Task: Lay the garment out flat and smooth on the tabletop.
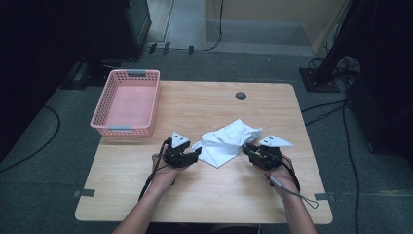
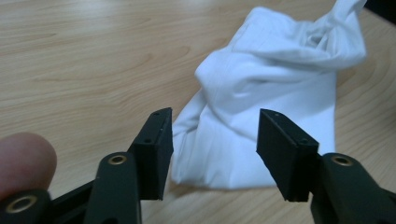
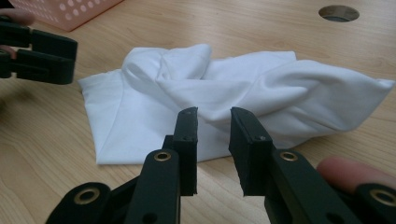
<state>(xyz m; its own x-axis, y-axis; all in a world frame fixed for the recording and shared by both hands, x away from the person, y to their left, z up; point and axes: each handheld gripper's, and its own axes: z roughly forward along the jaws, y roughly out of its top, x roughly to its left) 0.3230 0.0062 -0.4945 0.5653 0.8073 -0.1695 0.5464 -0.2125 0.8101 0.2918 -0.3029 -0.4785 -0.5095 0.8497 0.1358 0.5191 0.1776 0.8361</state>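
A crumpled white cloth (image 1: pixel 229 141) lies on the wooden table (image 1: pixel 219 200), between the two hand-held grippers. My left gripper (image 1: pixel 197 153) sits at the cloth's left corner. In the left gripper view its jaws (image 2: pixel 215 140) stand apart, the cloth (image 2: pixel 271 93) lies just beyond them, and nothing is pinched. My right gripper (image 1: pixel 246 148) is at the cloth's right side. Its jaws (image 3: pixel 214 126) show a narrow gap in front of a fold of the cloth (image 3: pixel 224 93) and do not press on it. The left gripper (image 3: pixel 72 58) also appears far off in the right gripper view.
A pink plastic basket (image 1: pixel 124 129) stands at the table's back left with nothing in it, and its corner (image 3: pixel 60 9) shows in the right gripper view. A round cable hole (image 1: pixel 240 95) sits near the far edge. Cables and dark stands surround the table on the floor.
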